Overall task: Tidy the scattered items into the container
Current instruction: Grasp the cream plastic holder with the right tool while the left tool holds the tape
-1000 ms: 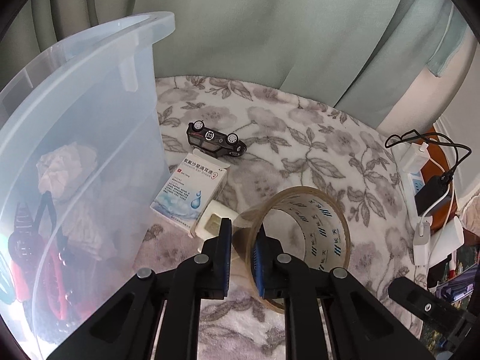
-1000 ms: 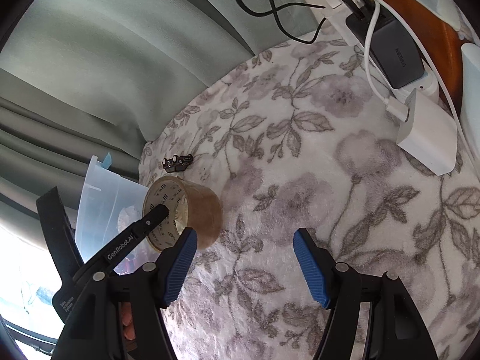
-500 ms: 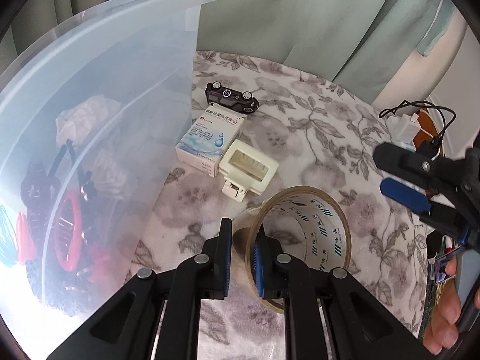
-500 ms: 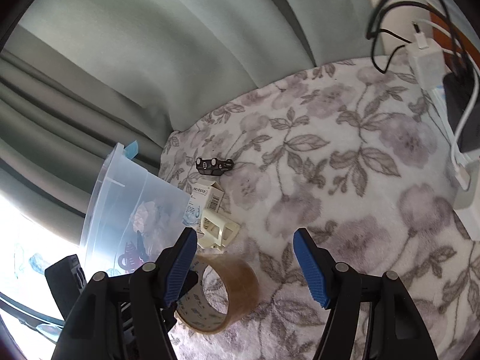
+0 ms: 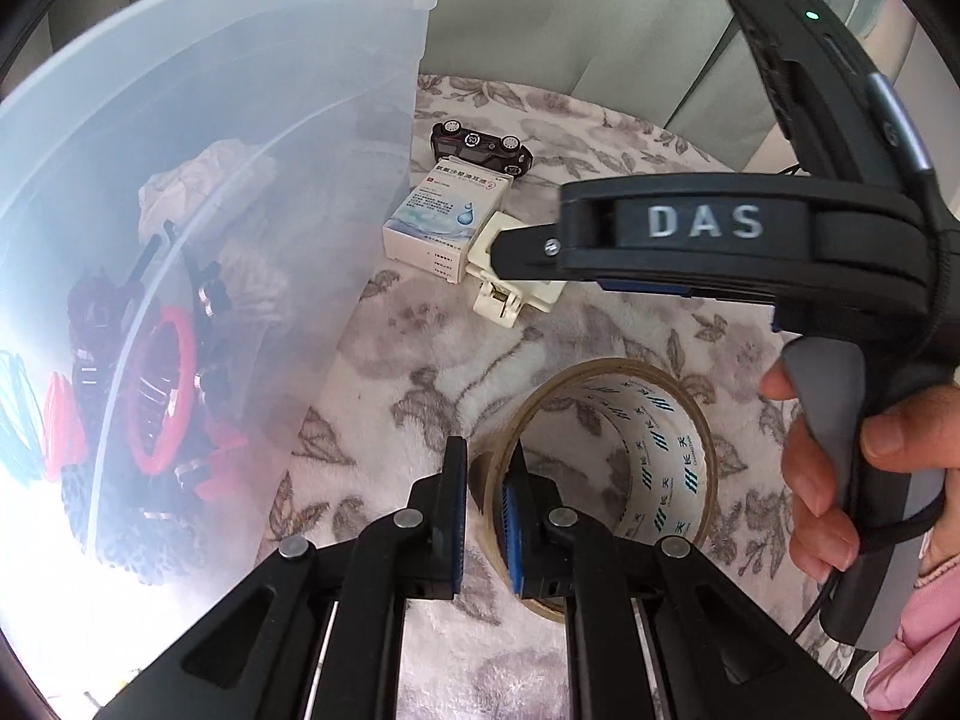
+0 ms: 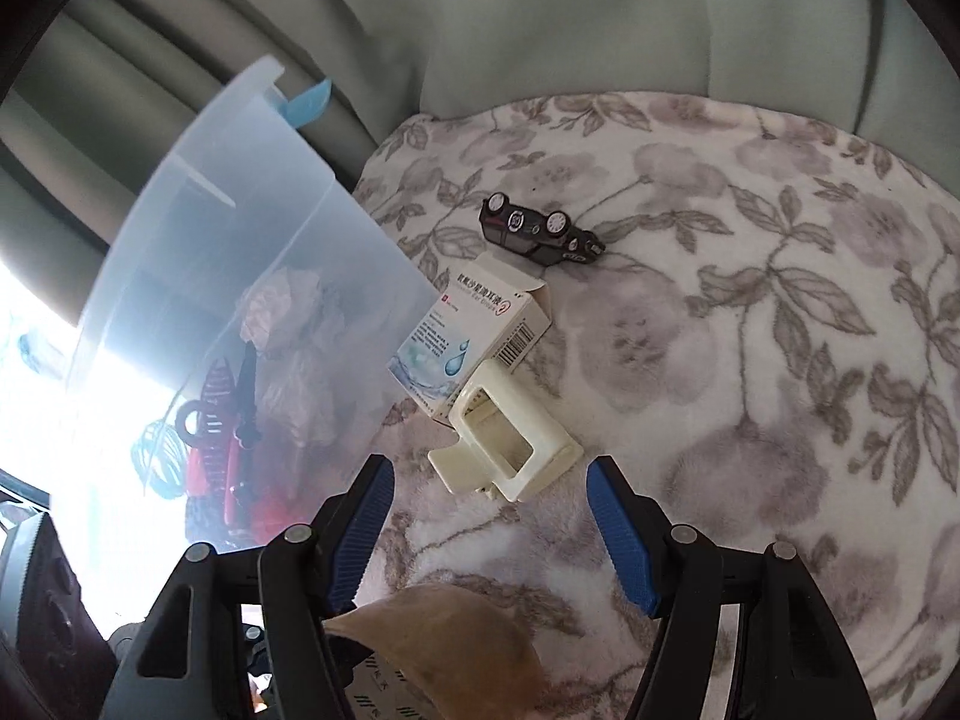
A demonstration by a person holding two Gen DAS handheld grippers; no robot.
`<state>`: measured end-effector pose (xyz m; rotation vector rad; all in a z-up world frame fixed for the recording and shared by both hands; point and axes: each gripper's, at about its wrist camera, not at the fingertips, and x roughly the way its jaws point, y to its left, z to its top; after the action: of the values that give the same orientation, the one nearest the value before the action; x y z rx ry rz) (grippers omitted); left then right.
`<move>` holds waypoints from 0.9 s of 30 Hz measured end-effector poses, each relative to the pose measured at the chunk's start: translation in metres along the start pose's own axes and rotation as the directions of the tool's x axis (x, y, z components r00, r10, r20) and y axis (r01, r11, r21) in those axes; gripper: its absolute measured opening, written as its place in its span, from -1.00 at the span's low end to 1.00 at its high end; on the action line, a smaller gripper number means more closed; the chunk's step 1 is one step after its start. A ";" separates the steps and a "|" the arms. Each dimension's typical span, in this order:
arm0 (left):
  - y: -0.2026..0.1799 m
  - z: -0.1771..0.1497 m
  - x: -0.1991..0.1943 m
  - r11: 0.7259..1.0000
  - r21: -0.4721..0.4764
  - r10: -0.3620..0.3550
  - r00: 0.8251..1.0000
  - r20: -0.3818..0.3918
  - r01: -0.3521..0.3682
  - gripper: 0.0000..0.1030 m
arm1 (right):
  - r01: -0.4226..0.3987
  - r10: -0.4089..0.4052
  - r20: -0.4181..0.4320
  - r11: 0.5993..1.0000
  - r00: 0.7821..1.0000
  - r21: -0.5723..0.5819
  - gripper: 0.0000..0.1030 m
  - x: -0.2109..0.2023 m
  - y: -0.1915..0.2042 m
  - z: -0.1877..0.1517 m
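Three loose items lie in a tight row on the flowered blanket, close against the wall of the clear plastic container: a black toy car on its side farthest back, a white and blue medicine box in the middle, and a cream plastic clip nearest, touching the box's front corner. The box's left edge sits just beside the container wall, so little room is left on that side; to the right of the row the blanket lies open and bare.

Over the clip hovers the right gripper, its blue-padded jaws spread wide with nothing between them, one on either side of the clip and a little short of it. In the left wrist view a hand wraps its grey handle.

Low in front, the left gripper pinches the wall of a brown tape roll, one pad outside and one inside the ring. The roll stands near the container's side, outside it. Red and black things show dimly through the container's wall.
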<state>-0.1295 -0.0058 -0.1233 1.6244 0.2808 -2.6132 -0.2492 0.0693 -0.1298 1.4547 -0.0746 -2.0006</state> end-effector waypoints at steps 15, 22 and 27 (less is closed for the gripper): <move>0.000 0.002 0.013 1.000 0.001 -0.006 1.000 -0.012 0.006 -0.79 | 0.080 -0.081 -0.041 0.996 0.996 -0.028 0.29 0.030 -0.001 0.003; -0.001 0.001 0.013 1.000 -0.003 -0.004 1.000 -0.013 0.004 -0.79 | 0.083 -0.082 -0.029 0.997 0.996 0.012 0.29 0.022 -0.008 -0.006; -0.001 0.002 0.012 1.000 -0.012 -0.001 1.000 -0.012 0.001 -0.79 | 0.080 -0.080 -0.020 0.996 0.997 0.040 0.29 0.015 -0.015 -0.015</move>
<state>-0.1369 -0.0040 -0.1331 1.6376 0.2978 -2.5981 -0.2461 0.0781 -0.1536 1.5235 -0.0505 -2.0607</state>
